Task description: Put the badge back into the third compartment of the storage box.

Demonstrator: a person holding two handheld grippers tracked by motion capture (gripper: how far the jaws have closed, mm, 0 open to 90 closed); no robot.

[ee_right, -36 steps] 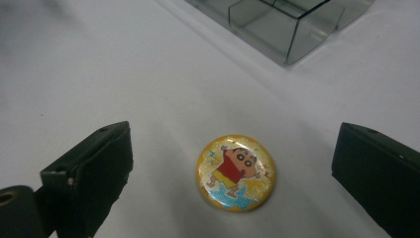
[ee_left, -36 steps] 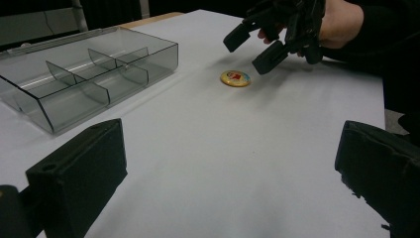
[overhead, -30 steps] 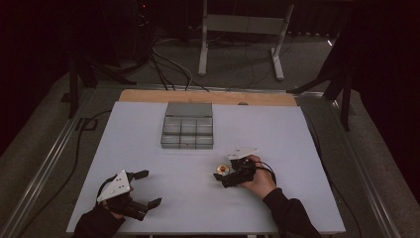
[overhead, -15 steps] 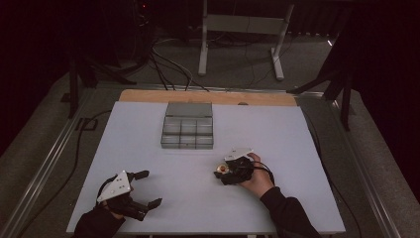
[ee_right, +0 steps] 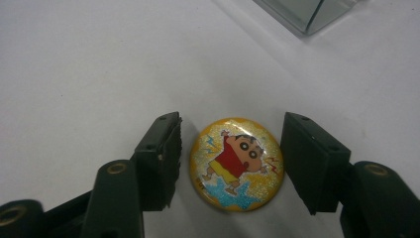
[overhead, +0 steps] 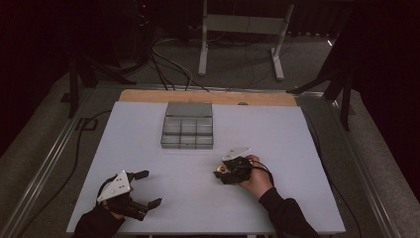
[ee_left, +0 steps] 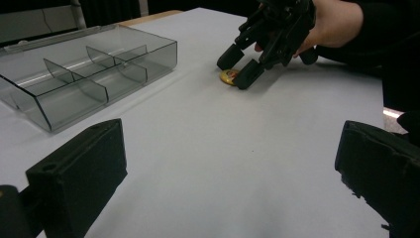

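Observation:
A round yellow badge (ee_right: pixel 236 163) with a cartoon figure lies flat on the white table (overhead: pixel 277 134). My right gripper (ee_right: pixel 230 161) is open and low over the table, one jaw on each side of the badge with narrow gaps. From the left gripper view the badge (ee_left: pixel 229 77) shows between the right gripper's fingertips (ee_left: pixel 246 74). In the high view the right gripper (overhead: pixel 224 173) sits right of centre with the badge (overhead: pixel 226 168) at its tips. My left gripper (overhead: pixel 147 188) rests open at the near left, nothing between its jaws (ee_left: pixel 233 168).
A clear grey compartment box (overhead: pixel 187 125) stands at the table's middle back, its lid open; its dividers (ee_left: pixel 74 74) show in the left gripper view. A wooden strip (overhead: pixel 208 97) runs along the far edge. Cables and a metal stand lie on the floor beyond.
My right gripper has shifted a little and lowered around the badge. The left gripper has stayed where it was.

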